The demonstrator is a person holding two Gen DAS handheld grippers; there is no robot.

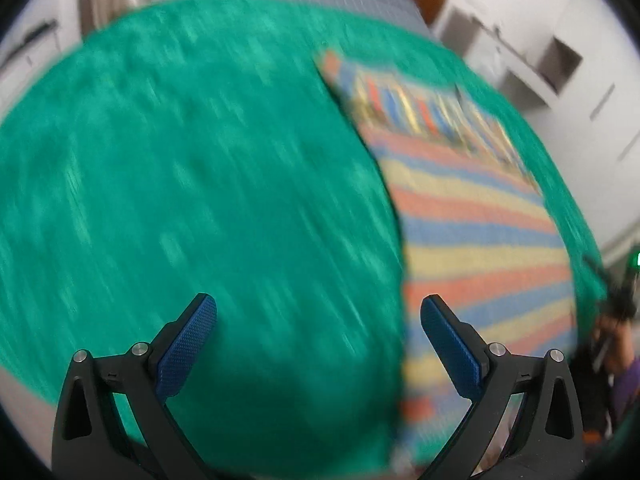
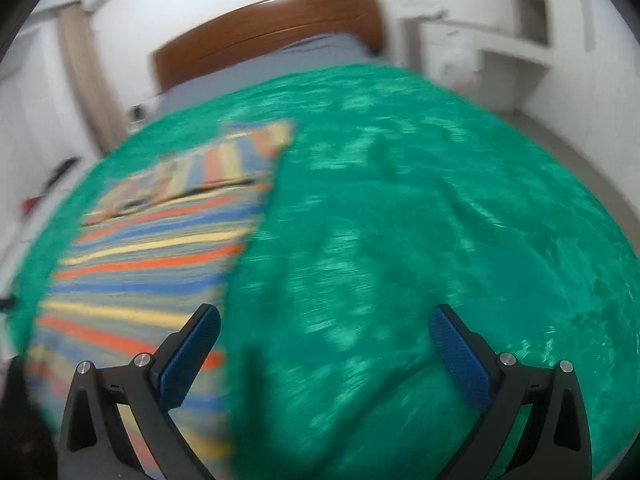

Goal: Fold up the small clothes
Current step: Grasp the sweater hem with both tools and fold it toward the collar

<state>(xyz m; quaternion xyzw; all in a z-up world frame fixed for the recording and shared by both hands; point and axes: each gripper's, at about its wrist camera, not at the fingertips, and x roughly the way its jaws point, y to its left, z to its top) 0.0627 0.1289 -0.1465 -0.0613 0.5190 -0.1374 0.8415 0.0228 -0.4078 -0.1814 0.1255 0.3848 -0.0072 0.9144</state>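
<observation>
Your left gripper has its fingers spread wide and grasps nothing; it hangs over the green blanket on the bed. Your right gripper is likewise released, fingers apart and bare. The striped garment lies flat on the blanket, to the right of your left gripper and to the left of your right one. Both views are blurred. A brown headboard stands at the far end.
</observation>
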